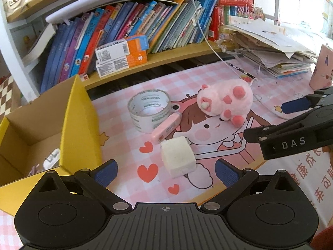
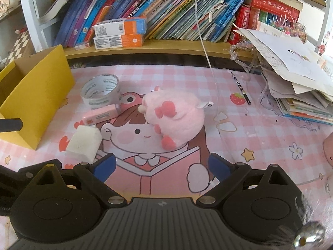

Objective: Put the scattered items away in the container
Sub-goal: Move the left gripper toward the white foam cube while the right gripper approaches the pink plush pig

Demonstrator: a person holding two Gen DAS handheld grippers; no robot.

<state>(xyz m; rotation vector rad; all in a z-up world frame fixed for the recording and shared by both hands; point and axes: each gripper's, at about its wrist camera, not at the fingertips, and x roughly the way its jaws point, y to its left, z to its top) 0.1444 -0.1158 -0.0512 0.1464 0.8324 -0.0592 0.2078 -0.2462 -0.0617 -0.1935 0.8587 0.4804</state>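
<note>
Pink gingham mat covers the counter (image 1: 116, 112) below a bookshelf. Both the left gripper (image 1: 166, 171) and right gripper (image 2: 162, 164) are spread, empty. The white foam block (image 1: 178, 156) lies at 12 o'clock of the left fingers (soft, may squash), touching a pink eraser case (image 1: 165, 127); a nudge could scatter both away from the yellow cardboard box (image 1: 79, 125).
</note>
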